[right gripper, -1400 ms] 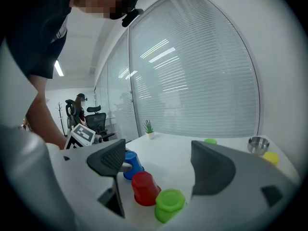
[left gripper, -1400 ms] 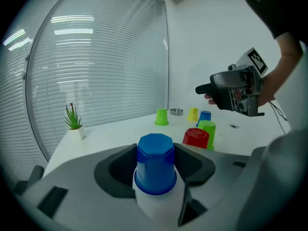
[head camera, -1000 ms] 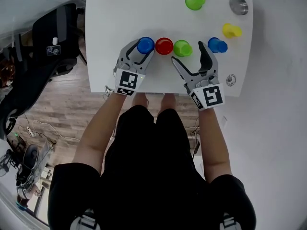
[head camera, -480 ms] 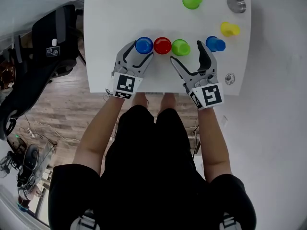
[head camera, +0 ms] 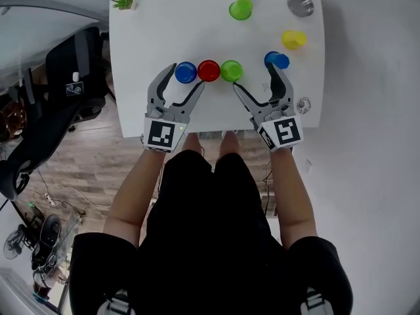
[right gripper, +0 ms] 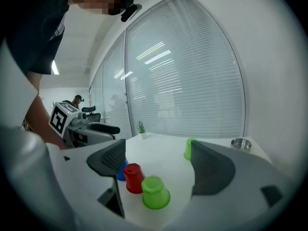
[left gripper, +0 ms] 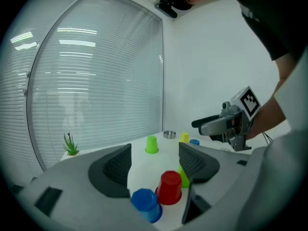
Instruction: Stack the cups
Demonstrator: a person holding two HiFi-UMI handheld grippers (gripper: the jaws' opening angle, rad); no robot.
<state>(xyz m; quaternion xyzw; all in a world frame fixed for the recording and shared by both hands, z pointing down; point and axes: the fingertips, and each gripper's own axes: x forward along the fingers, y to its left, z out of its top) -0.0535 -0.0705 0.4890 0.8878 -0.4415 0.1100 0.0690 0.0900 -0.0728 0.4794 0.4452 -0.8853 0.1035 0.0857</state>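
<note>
Three upturned cups stand in a row near the table's front: blue point(head camera: 186, 72), red point(head camera: 209, 70) and green point(head camera: 231, 70). My left gripper point(head camera: 186, 79) hangs above and just behind the blue cup point(left gripper: 146, 205). Its jaws have just been opening and nothing is between them. The red cup point(left gripper: 169, 187) shows low between the jaws in the left gripper view point(left gripper: 153, 165). My right gripper point(head camera: 254, 77) stands open and empty, between the green cup point(right gripper: 155, 191) and a second blue cup point(head camera: 276, 60).
A yellow cup point(head camera: 293, 39), a far green cup point(head camera: 240, 8) and a metal bowl point(head camera: 300, 4) sit at the back right. A small plant point(head camera: 123, 2) marks the back left corner. An office chair point(head camera: 72, 64) stands left of the white table point(head camera: 151, 44).
The left gripper's jaws, which stood round the blue cup, have widened and the gripper has lifted off it. The right gripper shifted slightly. All cups stayed in place.
</note>
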